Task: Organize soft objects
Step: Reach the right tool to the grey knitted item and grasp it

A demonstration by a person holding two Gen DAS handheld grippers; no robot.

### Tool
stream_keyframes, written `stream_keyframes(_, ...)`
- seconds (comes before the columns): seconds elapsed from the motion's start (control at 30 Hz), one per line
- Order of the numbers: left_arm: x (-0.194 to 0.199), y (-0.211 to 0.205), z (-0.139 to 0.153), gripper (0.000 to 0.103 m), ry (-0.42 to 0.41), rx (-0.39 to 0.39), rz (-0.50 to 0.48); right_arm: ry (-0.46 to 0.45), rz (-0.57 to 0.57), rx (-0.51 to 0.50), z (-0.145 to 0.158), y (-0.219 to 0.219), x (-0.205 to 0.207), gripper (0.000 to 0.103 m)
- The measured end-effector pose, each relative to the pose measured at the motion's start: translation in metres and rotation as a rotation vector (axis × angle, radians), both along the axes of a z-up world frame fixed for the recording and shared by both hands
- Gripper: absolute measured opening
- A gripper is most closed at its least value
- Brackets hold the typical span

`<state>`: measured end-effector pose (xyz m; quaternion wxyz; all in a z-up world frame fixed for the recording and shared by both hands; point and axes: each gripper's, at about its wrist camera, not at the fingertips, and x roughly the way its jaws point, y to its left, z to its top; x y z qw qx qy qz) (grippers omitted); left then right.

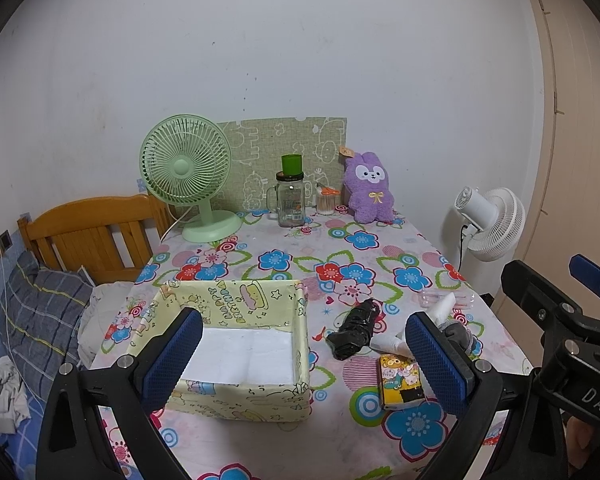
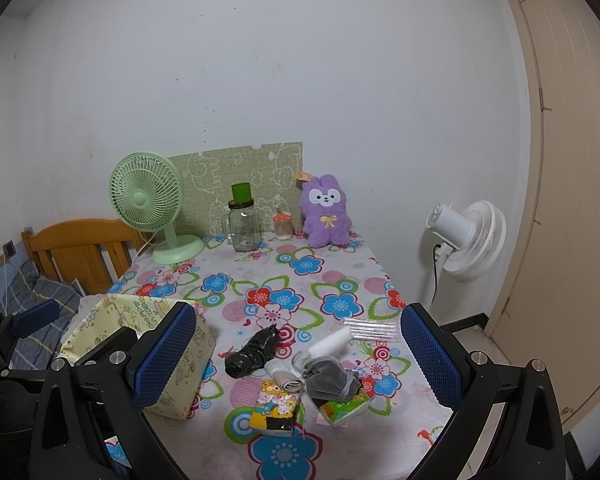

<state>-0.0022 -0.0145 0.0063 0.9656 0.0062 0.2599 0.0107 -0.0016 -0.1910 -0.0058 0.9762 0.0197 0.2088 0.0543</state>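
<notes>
Two hand-held grippers, left (image 1: 304,364) and right (image 2: 298,360), hover with jaws spread wide and empty, their blue pads finely dimpled, above a flower-print tablecloth (image 2: 332,280). One square fabric-covered box (image 1: 236,336), pale yellow with a white floor, stands empty at the near left. Just right of it lies a cluster: one crumpled black plastic bundle (image 2: 252,354), one grey drawstring pouch (image 2: 330,378), one yellow cartoon tissue pack (image 2: 274,408). One fuzzy purple plush rabbit (image 2: 326,212) sits upright against the far wall, beside one glass jar (image 2: 243,226) and one green desk fan (image 2: 148,200).
</notes>
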Motion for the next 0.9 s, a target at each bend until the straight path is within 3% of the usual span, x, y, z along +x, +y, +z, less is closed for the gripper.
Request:
stream_keyframes(0.47, 0.023, -0.026, -0.023, 0.101, 0.041, -0.007, -0.030, 0.016, 0.011, -0.006, -0.015, -0.008, 0.014, 0.102)
stream_keyframes(0.9, 0.051, -0.061, -0.063, 0.099, 0.134, -0.024, -0.085, 0.088, 0.019, -0.028, -0.053, -0.032, 0.044, 0.100)
